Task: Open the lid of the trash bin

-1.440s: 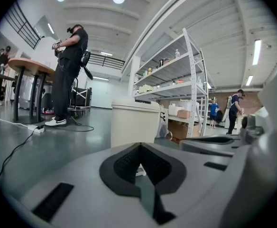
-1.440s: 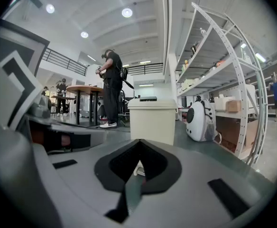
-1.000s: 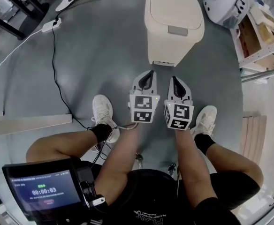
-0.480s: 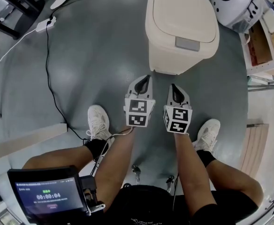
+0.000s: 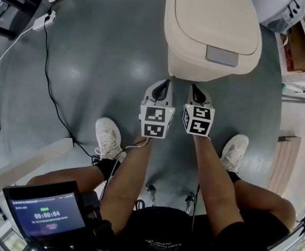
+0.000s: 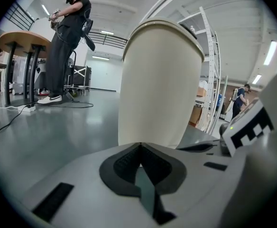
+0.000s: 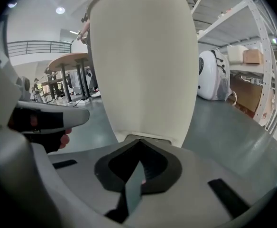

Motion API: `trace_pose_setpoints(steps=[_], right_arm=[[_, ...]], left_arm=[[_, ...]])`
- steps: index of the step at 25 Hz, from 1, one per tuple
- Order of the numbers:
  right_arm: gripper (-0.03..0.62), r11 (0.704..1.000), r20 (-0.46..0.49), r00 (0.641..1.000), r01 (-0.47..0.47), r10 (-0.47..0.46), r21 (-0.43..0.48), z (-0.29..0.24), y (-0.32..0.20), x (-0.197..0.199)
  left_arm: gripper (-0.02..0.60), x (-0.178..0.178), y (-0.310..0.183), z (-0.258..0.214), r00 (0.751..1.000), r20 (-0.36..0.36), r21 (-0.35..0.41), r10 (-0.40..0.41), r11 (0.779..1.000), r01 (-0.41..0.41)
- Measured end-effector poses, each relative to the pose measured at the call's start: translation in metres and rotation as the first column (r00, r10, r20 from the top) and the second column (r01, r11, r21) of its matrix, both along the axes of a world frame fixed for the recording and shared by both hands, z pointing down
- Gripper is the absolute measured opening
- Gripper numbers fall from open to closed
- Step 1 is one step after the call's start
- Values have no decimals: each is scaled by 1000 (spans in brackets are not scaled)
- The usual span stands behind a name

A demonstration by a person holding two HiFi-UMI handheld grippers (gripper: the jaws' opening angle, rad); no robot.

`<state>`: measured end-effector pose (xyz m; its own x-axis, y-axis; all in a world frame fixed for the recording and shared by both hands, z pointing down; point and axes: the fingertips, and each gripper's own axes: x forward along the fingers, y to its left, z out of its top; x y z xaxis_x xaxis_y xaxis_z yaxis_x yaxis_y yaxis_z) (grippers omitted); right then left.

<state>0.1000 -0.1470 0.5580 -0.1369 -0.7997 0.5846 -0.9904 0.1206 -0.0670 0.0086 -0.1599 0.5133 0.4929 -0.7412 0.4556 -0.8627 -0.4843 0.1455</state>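
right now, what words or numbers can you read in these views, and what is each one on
"00:00:04" on the screen at the lower left of the head view.
The other lines on that screen are too small to read.
The print on the black shirt is too small to read.
The trash bin shows no readable label in any view.

Workshop hall: metal shelving (image 6: 209, 65), grey floor (image 5: 105, 51)

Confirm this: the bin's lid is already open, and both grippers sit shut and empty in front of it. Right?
Not quite. The lid is closed on the bin, as the head view shows. The left gripper and right gripper are indeed shut and empty in front of it.
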Motion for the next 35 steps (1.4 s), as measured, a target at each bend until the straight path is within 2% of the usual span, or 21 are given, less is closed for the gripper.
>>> trace_pose_setpoints(steps=[8, 19, 29, 35], right_arm=[[3, 996, -26, 999, -25, 22, -90, 50, -34, 15], [3, 989, -30, 998, -54, 50, -137, 64, -48, 20], [3, 986, -47, 999, -33, 26, -165, 71, -47, 16], [3, 981, -96, 995, -7, -12, -193, 73, -47, 14]], left_arm=[[-3, 5, -24, 30, 999, -37, -49, -12, 999, 10], [-3, 3, -21, 28, 998, -43, -74, -35, 997, 32], [-3, -1, -21, 33, 999, -32, -79, -37, 996, 34], [-3, -8, -26, 31, 997, -48, -78, -64, 995, 60]])
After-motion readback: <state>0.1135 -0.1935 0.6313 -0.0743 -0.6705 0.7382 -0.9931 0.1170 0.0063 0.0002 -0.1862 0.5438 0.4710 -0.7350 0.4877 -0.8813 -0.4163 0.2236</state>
